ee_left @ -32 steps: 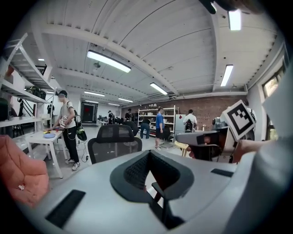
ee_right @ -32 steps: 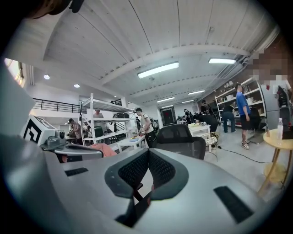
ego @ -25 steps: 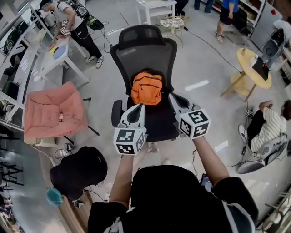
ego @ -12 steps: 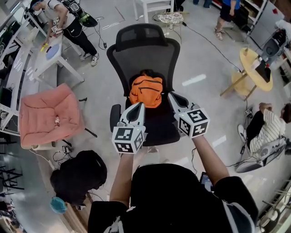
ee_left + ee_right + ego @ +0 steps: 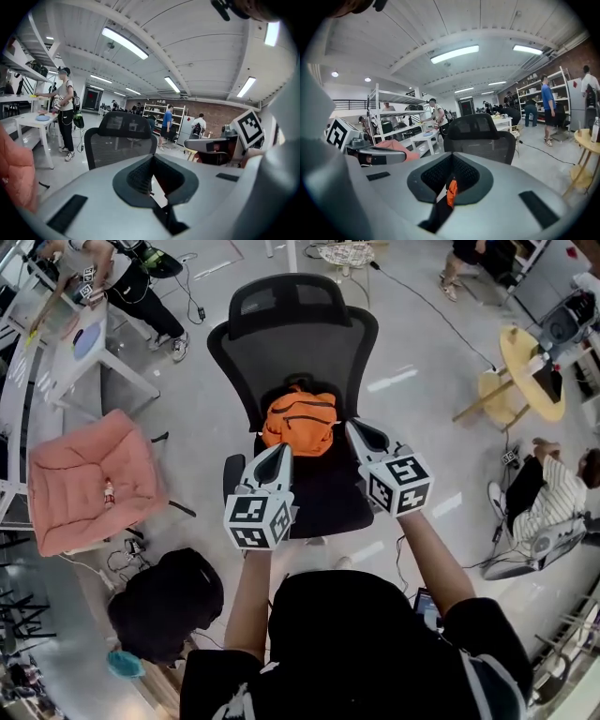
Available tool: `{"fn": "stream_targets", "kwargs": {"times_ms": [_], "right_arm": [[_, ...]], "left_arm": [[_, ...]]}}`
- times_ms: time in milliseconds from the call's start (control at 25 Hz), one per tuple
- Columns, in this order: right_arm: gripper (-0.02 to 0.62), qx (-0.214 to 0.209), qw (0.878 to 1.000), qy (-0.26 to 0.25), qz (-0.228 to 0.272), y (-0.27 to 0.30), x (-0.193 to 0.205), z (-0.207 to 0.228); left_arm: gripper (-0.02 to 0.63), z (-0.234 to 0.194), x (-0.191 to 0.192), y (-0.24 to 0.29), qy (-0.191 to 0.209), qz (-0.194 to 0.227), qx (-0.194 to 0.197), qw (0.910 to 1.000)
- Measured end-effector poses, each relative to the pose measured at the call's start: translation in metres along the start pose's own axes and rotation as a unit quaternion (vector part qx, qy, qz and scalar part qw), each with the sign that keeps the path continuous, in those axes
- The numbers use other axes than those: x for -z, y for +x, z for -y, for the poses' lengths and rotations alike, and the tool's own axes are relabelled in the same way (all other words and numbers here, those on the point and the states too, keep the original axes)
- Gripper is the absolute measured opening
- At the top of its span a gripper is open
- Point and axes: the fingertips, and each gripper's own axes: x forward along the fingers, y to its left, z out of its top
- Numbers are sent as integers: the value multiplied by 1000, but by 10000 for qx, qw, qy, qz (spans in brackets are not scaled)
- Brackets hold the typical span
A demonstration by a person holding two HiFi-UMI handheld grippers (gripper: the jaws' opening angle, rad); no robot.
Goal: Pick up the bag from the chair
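An orange bag [image 5: 300, 423] stands on the seat of a black mesh office chair [image 5: 292, 343], leaning on the backrest. My left gripper [image 5: 278, 454] is shut and empty, its tip just short of the bag's lower left corner. My right gripper [image 5: 359, 430], also shut, points at the bag's right side and is close to it. In the left gripper view, the shut left gripper [image 5: 152, 157] faces the chair back [image 5: 119, 140]. From the right gripper view, a sliver of the orange bag [image 5: 451, 192] shows through the gap behind the closed right gripper [image 5: 451, 154].
A pink cushioned chair [image 5: 84, 479] stands to the left, and a black backpack [image 5: 164, 601] lies on the floor near it. To the right are a round yellow table [image 5: 534, 362] and a person sitting on the floor [image 5: 553, 493]. A white table [image 5: 84, 343] is at the far left.
Both grippers have moved forward and a little down toward the chair and the bag. Their jaws have stayed shut.
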Motion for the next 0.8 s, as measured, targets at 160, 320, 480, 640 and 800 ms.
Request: {"fn": "stream_targets", "kwargs": {"times_ms": [160,320,480,640,800], "right_arm": [[2,162,9998,57,-100,24,4,10],[2,261,9991,35,-328,48,12,21],[2,351,9979,87,-529,69,22,34],[2,403,9965,163,-713,92,35,46],[2,444,9951,313,-823,114,49,58]], "left_arm": [[3,-24,5,21,-93,-178,61,9998],[3,-49,7,47,-181,-325,70,9993],[3,-64,14,75,-270,-470,164,9984],[3,-78,27,97,-232,-662,201,9973],[3,-91,43,118,-219,-867,252,9957]]}}
